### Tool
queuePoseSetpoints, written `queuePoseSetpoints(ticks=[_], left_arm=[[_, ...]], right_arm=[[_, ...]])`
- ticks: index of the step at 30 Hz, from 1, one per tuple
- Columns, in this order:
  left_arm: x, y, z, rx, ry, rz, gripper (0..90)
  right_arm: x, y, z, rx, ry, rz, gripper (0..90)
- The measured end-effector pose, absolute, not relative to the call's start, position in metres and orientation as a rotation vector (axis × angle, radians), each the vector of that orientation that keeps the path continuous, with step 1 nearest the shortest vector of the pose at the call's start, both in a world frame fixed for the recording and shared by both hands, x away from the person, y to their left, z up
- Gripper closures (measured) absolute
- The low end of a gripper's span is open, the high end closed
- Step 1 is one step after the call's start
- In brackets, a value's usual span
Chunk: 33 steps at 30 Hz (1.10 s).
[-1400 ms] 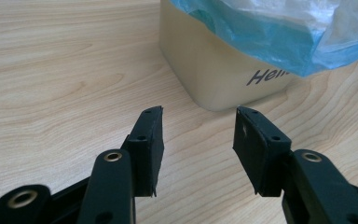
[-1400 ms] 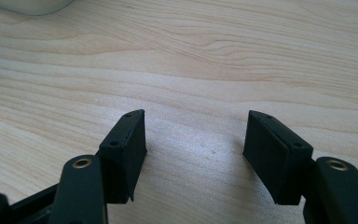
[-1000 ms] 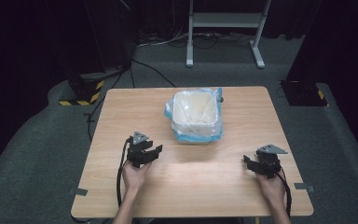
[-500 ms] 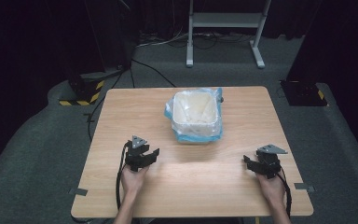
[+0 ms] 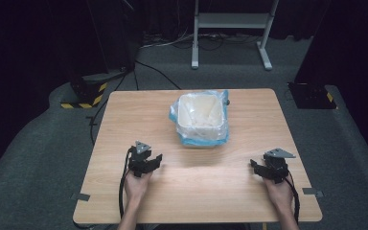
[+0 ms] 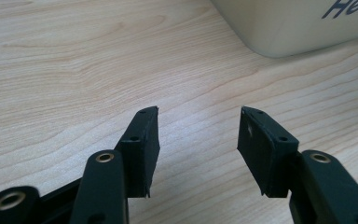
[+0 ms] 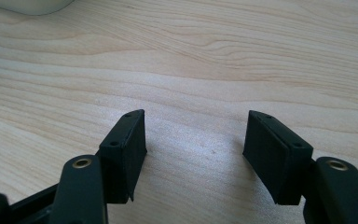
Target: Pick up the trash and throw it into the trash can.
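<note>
— Two hand-held grippers, yes? Where are they?

— My left hand-held gripper (image 5: 147,161) rests low on the tabletop (image 5: 124,124), jaws apart with nothing between them; they have just been opening. My right hand-held gripper (image 5: 267,168) sits near the right edge, jaws spread, gripping nothing.

— And the tub?

— That white tub (image 5: 200,116), lined with a blue bag (image 5: 223,136), stands mid-tabletop, beyond both and apart from them.

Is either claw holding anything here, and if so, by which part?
Nothing is held. The left claw and right claw are open over bare table.
</note>
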State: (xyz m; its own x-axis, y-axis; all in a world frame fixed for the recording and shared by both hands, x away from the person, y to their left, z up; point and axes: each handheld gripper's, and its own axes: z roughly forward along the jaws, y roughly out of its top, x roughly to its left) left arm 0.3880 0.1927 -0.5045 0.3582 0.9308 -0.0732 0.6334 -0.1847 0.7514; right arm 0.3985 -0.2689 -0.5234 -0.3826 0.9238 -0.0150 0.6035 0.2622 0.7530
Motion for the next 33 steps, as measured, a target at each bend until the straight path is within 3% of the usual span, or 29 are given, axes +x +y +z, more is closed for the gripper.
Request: queuePoseSetpoints(ticks=[33], left_arm=[[0.407, 0.202, -0.526, 1.859, 1.431, 0.59, 43.5]], right_arm=[[0.399, -0.269, -0.523, 1.379, 2.082, 0.934, 38.2]])
